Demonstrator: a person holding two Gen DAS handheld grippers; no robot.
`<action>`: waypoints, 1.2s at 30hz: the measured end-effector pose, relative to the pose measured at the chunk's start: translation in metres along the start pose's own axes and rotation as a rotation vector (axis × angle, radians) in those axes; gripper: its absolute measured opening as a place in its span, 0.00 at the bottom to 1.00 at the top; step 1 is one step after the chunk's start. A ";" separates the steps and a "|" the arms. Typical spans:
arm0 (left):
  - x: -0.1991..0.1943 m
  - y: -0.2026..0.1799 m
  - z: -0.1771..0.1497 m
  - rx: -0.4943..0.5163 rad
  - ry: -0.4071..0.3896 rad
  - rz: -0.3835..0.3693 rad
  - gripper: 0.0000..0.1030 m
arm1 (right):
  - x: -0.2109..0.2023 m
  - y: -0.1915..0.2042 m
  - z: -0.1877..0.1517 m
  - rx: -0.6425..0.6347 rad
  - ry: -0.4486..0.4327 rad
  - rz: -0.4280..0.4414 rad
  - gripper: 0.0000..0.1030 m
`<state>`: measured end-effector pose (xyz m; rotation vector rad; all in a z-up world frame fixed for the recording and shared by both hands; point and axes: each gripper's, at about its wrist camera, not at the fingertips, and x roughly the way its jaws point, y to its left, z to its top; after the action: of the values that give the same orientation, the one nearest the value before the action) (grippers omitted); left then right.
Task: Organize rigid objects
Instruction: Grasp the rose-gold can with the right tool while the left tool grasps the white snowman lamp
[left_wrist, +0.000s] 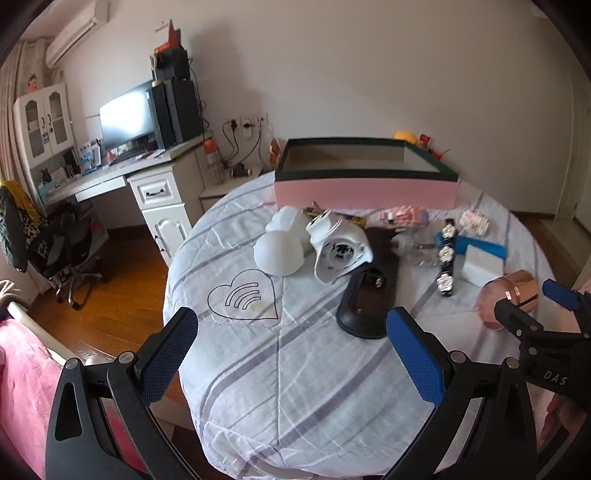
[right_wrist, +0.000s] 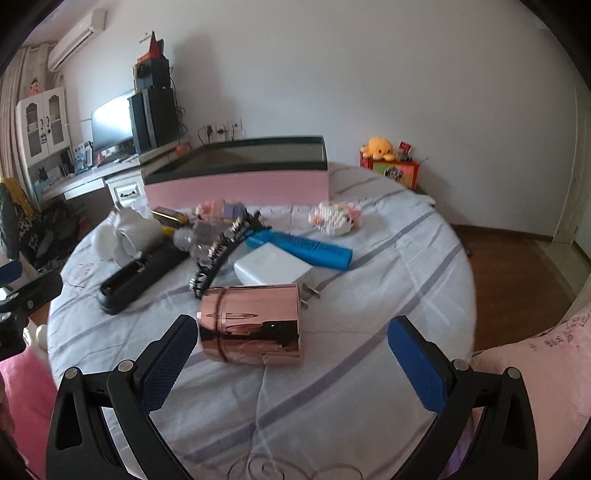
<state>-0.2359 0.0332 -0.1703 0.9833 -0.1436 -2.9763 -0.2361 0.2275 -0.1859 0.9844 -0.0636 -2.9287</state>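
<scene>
Grippers (left_wrist: 291, 354) (right_wrist: 293, 363) agape, rose-gold canister (right_wrist: 251, 325) between.

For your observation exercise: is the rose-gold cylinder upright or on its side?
On its side: the rose-gold cylinder shows its curved wall facing up on the bedcover.

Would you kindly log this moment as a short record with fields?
surface: round table under a striped white cloth
container: pink box with a dark rim, open, at the far side
nearest item: shiny rose-gold cylinder, on its side
right gripper: open, around the cylinder, not touching
left gripper: open, holding nothing
other items: white charger block, blue flat case, black tray
</scene>
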 end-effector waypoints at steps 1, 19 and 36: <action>0.002 0.002 0.001 -0.001 0.006 0.001 1.00 | 0.002 0.000 0.000 0.000 0.005 0.010 1.00; 0.051 0.026 0.037 -0.065 0.067 -0.012 1.00 | 0.007 -0.020 0.018 -0.025 0.047 0.136 0.54; 0.124 0.036 0.054 0.008 0.146 -0.024 1.00 | 0.034 -0.008 0.061 -0.060 0.048 0.147 0.54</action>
<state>-0.3686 -0.0016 -0.1974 1.2060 -0.1440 -2.9135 -0.3003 0.2344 -0.1585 0.9954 -0.0433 -2.7566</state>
